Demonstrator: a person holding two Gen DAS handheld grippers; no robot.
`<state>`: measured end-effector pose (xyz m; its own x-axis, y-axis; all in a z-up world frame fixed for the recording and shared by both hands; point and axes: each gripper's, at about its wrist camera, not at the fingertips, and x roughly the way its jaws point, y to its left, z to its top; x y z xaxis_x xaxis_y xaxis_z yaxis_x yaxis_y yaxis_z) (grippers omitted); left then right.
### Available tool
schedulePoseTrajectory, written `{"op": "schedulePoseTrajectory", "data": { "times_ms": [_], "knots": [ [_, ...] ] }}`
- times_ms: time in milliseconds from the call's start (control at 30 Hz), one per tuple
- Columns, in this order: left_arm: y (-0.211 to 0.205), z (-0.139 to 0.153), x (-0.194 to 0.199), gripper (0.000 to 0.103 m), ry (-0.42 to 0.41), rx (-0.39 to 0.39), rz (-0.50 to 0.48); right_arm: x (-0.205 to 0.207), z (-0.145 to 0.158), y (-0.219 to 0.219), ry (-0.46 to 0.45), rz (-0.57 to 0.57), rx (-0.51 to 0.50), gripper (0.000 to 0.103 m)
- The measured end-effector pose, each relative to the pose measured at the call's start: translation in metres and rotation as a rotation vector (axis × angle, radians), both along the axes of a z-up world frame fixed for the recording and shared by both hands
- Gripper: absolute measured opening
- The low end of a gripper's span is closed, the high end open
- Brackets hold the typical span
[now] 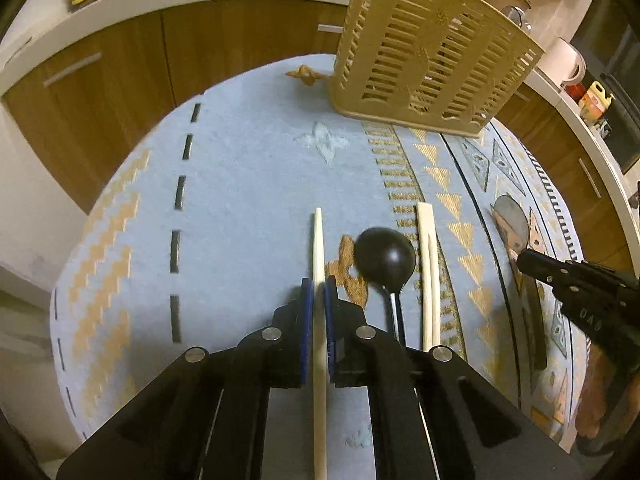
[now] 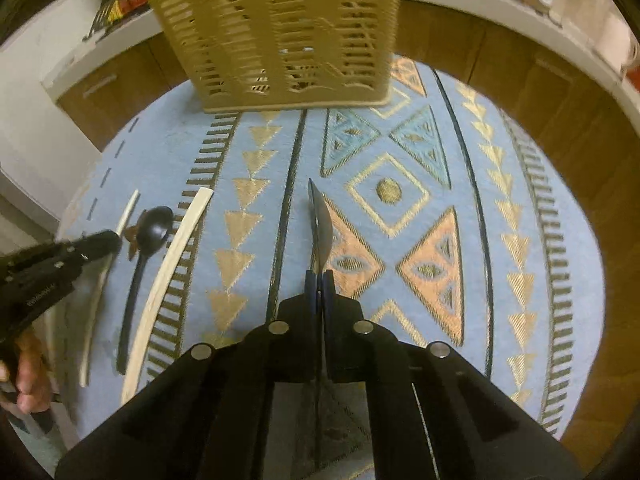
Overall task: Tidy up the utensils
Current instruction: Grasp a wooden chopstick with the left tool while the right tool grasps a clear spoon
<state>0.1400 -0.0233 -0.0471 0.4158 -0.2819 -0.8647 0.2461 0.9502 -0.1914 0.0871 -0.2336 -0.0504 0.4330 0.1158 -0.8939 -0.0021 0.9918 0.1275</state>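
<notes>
Where claws pinch, cream chopstick (image 1: 318,240), dark thin-bladed knife (image 2: 322,228), slotted beige basket (image 1: 432,56).

The left hand-held gripper (image 1: 319,286) points steeply downward, its two blue-padded fingers (image 1: 306,300) drawn together with only a thin pale stick pinched between them. The right hand-held gripper (image 2: 320,282) is tilted down at much the same angle, its blue pads (image 2: 329,286) closed on a thin dark blade that stands on edge between them. Each gripper's black body shows at the edge of the other's view, so the two are held side by side, somewhat apart. In the right wrist view, a bare hand (image 2: 24,372) wraps the left gripper's grip; it is blurred, so how its fingers lie is hard to tell.
</notes>
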Motion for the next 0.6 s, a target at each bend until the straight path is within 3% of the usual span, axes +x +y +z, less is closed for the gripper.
{"op": "schedulePoseTrajectory", "data": {
  "times_ms": [133, 400, 533, 600],
  "knots": [
    [0.007, -0.001, -0.003, 0.004, -0.001, 0.004, 0.009, 0.003, -0.003, -0.013, 0.022, -0.017, 0.113, 0.002],
    [0.010, 0.000, 0.001, 0.005, 0.001, 0.012, -0.001, 0.000, -0.001, -0.037, 0.031, -0.093, 0.136, 0.007],
    [0.011, 0.000, 0.000, 0.005, 0.004, 0.014, -0.003, -0.004, 0.006, -0.046, 0.021, -0.100, 0.134, 0.032],
    [0.012, 0.000, 0.000, 0.005, 0.005, 0.013, -0.004, -0.004, 0.007, -0.046, 0.017, -0.105, 0.123, 0.033]
  ]
}}
